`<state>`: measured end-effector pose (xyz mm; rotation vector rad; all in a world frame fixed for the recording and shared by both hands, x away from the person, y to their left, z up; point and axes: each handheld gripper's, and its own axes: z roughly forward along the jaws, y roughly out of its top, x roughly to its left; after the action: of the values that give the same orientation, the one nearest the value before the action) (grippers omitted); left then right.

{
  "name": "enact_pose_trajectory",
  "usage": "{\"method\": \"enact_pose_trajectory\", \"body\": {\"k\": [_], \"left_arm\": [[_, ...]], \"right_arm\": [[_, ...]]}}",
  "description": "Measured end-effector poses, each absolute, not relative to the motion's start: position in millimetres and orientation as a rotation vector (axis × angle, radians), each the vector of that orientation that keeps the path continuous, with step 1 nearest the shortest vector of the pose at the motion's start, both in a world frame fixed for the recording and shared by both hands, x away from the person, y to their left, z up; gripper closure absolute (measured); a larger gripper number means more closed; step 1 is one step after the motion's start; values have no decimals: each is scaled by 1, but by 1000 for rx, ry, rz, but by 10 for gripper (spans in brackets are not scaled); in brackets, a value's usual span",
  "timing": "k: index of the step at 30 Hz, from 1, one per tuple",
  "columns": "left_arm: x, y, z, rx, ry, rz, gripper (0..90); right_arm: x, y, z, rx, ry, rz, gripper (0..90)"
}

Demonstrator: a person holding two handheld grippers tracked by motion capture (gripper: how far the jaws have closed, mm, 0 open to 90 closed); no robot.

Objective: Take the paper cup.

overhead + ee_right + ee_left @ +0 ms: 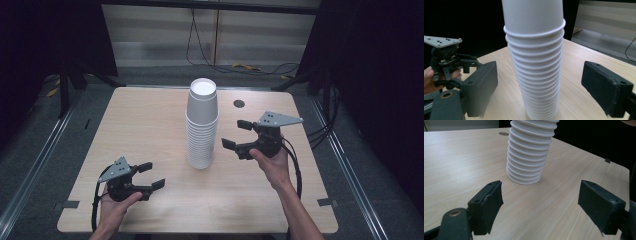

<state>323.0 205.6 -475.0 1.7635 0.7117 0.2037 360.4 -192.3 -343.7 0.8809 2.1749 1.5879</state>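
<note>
Tall nested stack of white ribbed paper cups (202, 125), mid-desk (150, 120), between released right tongs (233, 134); left tongs (152, 176) released, empty; off-centre squeeze likely toppling stack.

No text, label, brand, number or sign was legible anywhere. The tall stack of plain white ribbed paper cups (202, 125) at the table's centre carried no print. The pale wood-grain tabletop (150, 130) bore no markings. The grey three-cornered plates on the grippers showed small holes only, no lettering.
</note>
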Motion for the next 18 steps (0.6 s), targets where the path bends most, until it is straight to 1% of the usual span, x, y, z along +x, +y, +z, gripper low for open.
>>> {"method": "enact_pose_trajectory", "body": {"k": [3,18], "left_arm": [[323,205,-476,1759,697,191,195],[324,205,-476,1758,699,186,195]], "right_arm": [[366,-190,-337,862,2187,1596,157],[388,-168,-298,759,2283,1585,147]]}}
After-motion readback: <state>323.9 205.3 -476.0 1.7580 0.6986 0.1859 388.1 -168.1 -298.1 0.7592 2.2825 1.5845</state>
